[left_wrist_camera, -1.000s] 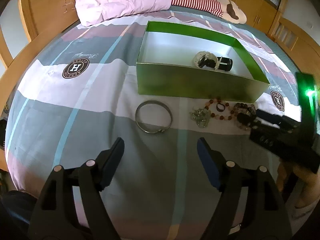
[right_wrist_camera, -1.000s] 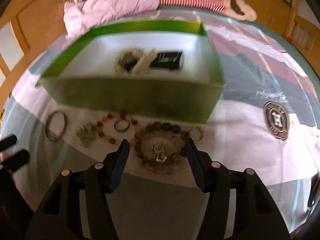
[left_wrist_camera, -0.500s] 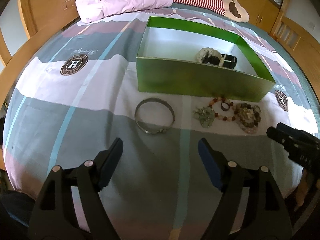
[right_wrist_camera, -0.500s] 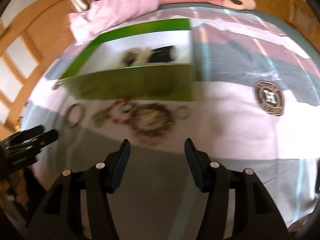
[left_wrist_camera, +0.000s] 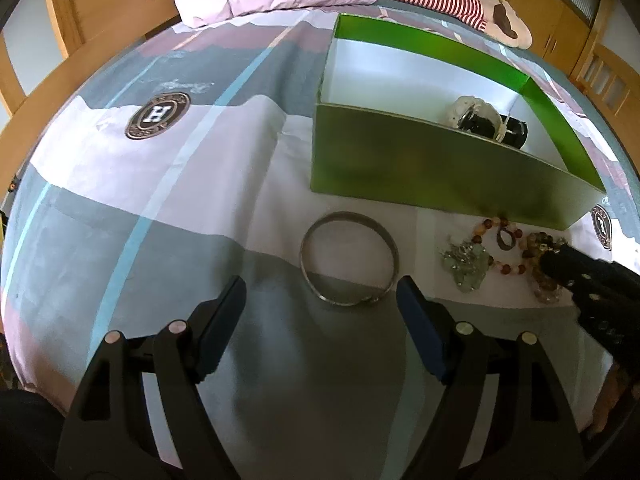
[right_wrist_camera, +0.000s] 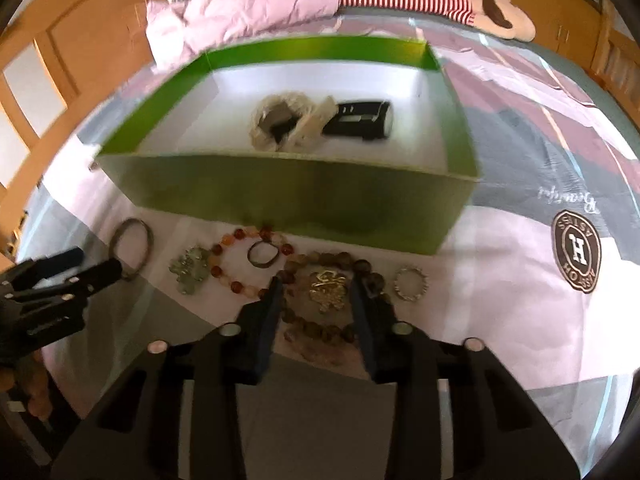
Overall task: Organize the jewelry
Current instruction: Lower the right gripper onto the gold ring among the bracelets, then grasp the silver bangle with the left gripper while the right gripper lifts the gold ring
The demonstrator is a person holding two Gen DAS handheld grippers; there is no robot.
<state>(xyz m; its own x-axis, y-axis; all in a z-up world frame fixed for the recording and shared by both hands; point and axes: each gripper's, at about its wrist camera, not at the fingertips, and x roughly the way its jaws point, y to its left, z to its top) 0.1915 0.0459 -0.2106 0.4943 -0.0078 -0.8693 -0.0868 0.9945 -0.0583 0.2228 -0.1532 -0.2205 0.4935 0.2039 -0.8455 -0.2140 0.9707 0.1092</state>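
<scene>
Landmark: green box (right_wrist_camera: 304,196) on the bed (left_wrist_camera: 168,184).
My right gripper (right_wrist_camera: 316,288): jaws were closing either side of the gold pendant (right_wrist_camera: 329,287), not pressing it, just in front of the box.
My left gripper (left_wrist_camera: 320,300): stood wide open, empty, just short of the silver bangle (left_wrist_camera: 349,258), which lay before the box's left end.
Orange bead bracelet (right_wrist_camera: 248,262): lay in front of the box, between bangle and pendant.
</scene>
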